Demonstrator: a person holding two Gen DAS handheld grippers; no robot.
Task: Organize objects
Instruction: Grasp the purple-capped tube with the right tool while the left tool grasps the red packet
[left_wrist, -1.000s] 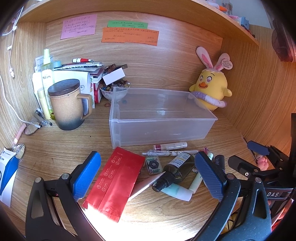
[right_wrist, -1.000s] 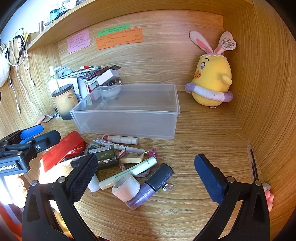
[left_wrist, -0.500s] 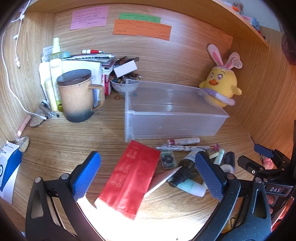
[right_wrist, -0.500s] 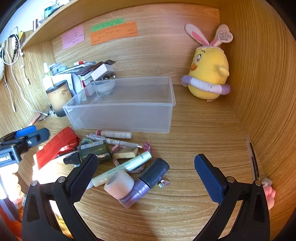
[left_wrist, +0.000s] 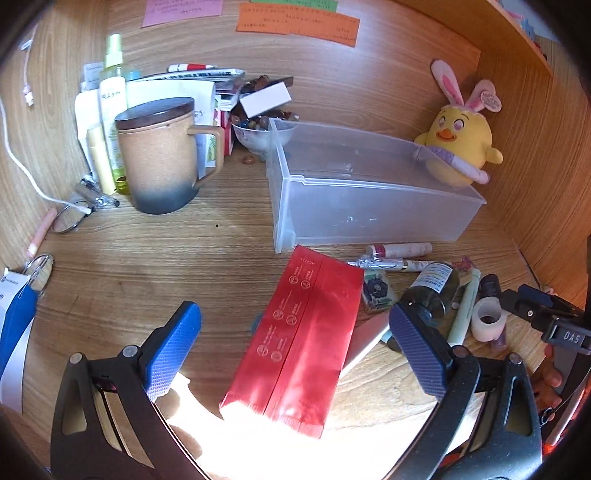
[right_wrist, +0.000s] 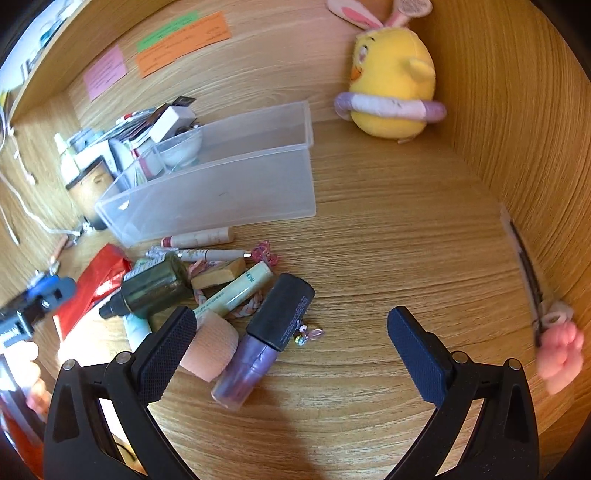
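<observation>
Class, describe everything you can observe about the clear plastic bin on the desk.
The clear plastic bin is a long, rectangular, open-topped box of frosted translucent plastic with a lipped rim. It sits upright on the wooden desk and looks empty. A yellow plush chick stands at its far right end, a small bowl beside its far left corner. The corner of a red packet reaches its front wall; neither gripper touches it.
</observation>
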